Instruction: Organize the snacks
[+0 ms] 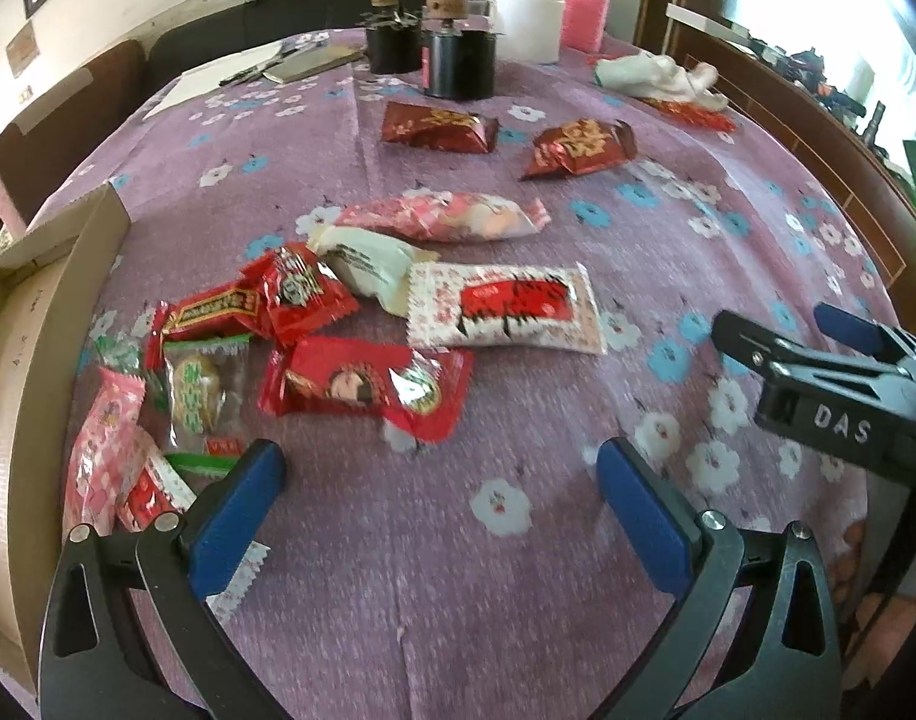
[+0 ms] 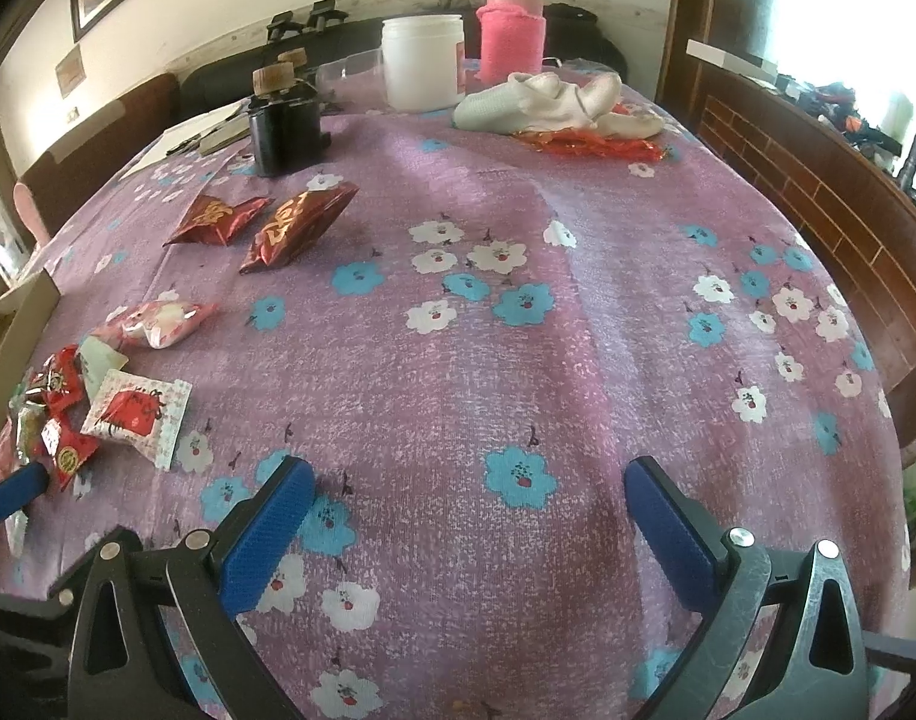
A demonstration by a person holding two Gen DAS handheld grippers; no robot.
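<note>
A woven purple cloth (image 2: pixel 488 360) printed with blue and white flowers covers the surface, its weave coarse and matt. Glossy foil wrappers catch the light on two dark red packets (image 1: pixel 440 127), while a white packet with a red panel (image 1: pixel 503 307) has a smoother, duller plastic film. A clear cellophane wrapper (image 1: pixel 203 387) shows its contents. The cardboard box (image 1: pixel 35 324) at left is plain, matt brown. The left gripper (image 1: pixel 440 471) has black plastic arms, textured blue rubber-like pads and shiny metal pins. At the far edge stand a matt white plastic jar (image 2: pixel 422 60), cork-stoppered black containers (image 1: pixel 455 54) and a bottle in a pink knit sleeve (image 2: pixel 511 30).
</note>
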